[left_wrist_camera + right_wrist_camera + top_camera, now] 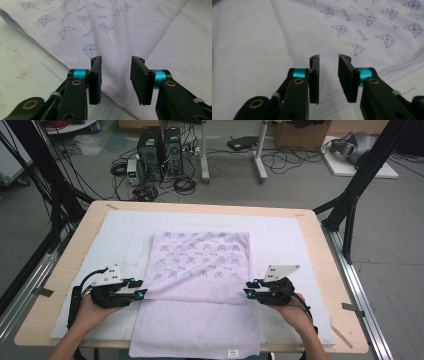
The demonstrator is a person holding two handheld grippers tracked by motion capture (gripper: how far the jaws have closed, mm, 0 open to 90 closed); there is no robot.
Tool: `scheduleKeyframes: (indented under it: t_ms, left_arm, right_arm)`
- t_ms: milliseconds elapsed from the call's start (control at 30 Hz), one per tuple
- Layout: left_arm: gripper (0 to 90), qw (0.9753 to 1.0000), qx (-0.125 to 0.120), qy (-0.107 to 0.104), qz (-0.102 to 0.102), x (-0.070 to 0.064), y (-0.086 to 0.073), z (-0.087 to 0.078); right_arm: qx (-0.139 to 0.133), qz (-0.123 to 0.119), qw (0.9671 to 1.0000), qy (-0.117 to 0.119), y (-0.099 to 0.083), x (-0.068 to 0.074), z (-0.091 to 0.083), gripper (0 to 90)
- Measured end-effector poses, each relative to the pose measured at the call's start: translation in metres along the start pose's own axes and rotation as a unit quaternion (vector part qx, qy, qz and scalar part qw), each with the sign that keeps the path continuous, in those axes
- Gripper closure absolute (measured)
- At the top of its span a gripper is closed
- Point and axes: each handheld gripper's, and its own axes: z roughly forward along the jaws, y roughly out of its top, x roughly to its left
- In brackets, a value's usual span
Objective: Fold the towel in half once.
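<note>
A pale lilac terry towel printed with small blue cat-face figures [200,270] lies on the white mat [285,240] that covers the light wooden counter [320,250], roughly midway between the counter's left and right edges. Its far part has been folded toward the near edge, so the printed face lies on top across the middle of the counter, while the plain lilac layer beneath runs on and hangs slightly over the counter's near edge, where a small white label [232,353] shows. The left claw [143,290], held in the person's left hand [92,312], sits at the left end of the folded flap's near hem, just at the towel's left border. In the left gripper view the left claw [116,75] stands open, its two black jaws well apart, with the stitched hem of the printed layer running between and past them and nothing pinched. The right claw [246,288], held in the right hand [295,312], sits at the right end of the same hem, near the towel's right border. In the right gripper view the right claw [328,75] is also open, with a narrower gap between the jaws, hovering over the plain layer and the hem; whether the tips touch the cloth cannot be told.
</note>
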Motion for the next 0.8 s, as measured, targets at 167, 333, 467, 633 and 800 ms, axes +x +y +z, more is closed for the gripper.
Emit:
scheduleKeyframes:
  t_ms: [167, 333, 467, 633, 800]
  left_arm:
    - [63.8, 0.9992, 0.039, -0.011, 0.005, 0.008, -0.006, 0.021]
    - [80.1, 0.9991, 0.038, -0.011, 0.016, 0.003, -0.010, 0.030]
    - [85.3, 0.9992, 0.036, -0.006, 0.017, 0.002, -0.008, 0.029]
    - [85.7, 0.9998, 0.017, -0.003, 0.005, 0.002, -0.003, 0.019]
    - [85.6, 1.0000, -0.003, -0.002, 0.007, -0.001, 0.012, 0.009]
  right_arm:
    - [0.019, 0.014, 0.9995, 0.023, 0.000, -0.011, 0.026, 59.5]
    - [0.040, 0.011, 0.9989, 0.019, -0.006, -0.009, 0.038, 71.2]
    - [0.037, 0.016, 0.9987, 0.029, -0.005, -0.010, 0.038, 86.6]
    - [0.019, 0.016, 0.9992, 0.031, -0.001, -0.011, 0.028, 87.3]
    - [-0.018, 0.016, 0.9993, 0.027, 0.009, -0.014, 0.003, 87.3]
